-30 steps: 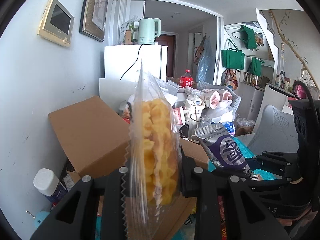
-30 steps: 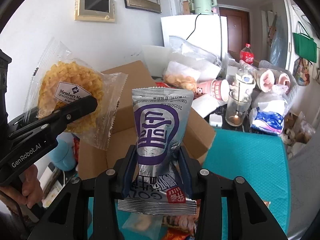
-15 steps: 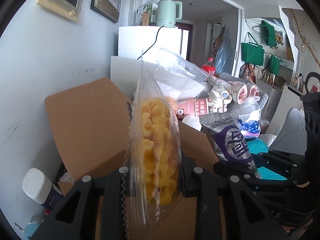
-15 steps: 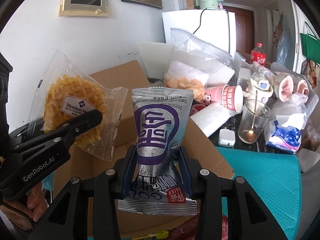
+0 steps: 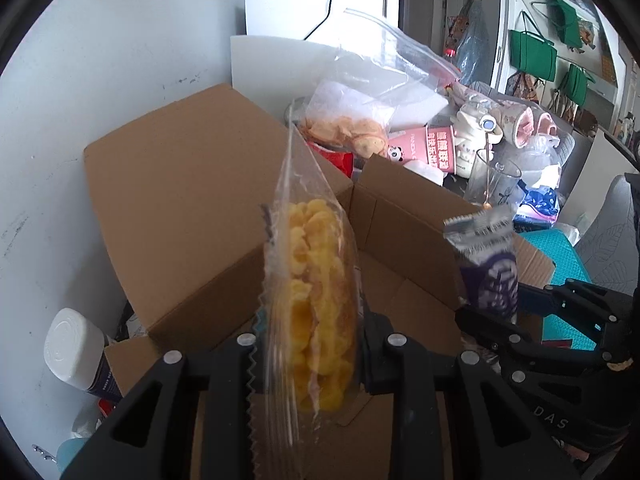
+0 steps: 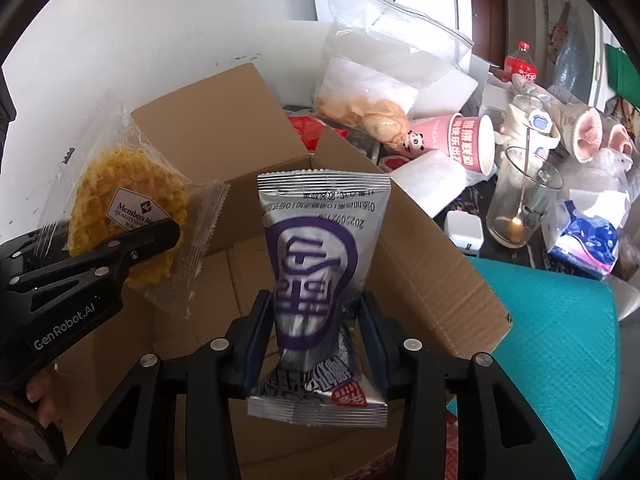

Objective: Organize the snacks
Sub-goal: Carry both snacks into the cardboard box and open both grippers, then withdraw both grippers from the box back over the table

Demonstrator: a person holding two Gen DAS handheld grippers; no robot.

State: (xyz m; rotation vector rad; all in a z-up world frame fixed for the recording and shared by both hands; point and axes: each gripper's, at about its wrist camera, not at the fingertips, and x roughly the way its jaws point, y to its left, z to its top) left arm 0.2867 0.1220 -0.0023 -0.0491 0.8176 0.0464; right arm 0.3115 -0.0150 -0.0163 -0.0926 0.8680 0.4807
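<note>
**Station Status: Both Grippers Loaded Above the Cardboard Box**

1. Left gripper (image 5: 316, 344): I read it as clenched on a clear bag of yellow puffed snack (image 5: 316, 300). The bag stands edge-on between the fingers, and from the right wrist view it shows a white "Member's" label. It hangs above the open cardboard box (image 5: 180, 200), toward the box's left wall. A hand (image 6: 40, 396) grips the handle of this unit.

2. Right gripper (image 6: 316, 320): I read it as grasping a silver-and-purple packet (image 6: 320, 240). The jaws have just been easing apart, but the packet remains upright between the pads, its bottom seam below the fingers. It sits above the box interior, right of the clear bag and apart from it.

3. Box: flaps are up and the brown floor is visible beneath both snacks.

4. Surroundings, referenced to the box:
   - Left of the box, against the wall: a white-capped bottle (image 5: 72, 348).
   - Right of the box: a teal mat (image 6: 560, 340).
   - Behind the box's right flap: a glass with a spoon (image 6: 524, 204) and a pink paper cup (image 6: 464, 140) lying on its side (panda print on the wall).
   - Behind the box's rear edge: a zip bag of chips (image 6: 364, 108).
   - Farther behind: a red-capped soda bottle (image 6: 520, 64) and a white cabinet (image 5: 320, 12).
</note>
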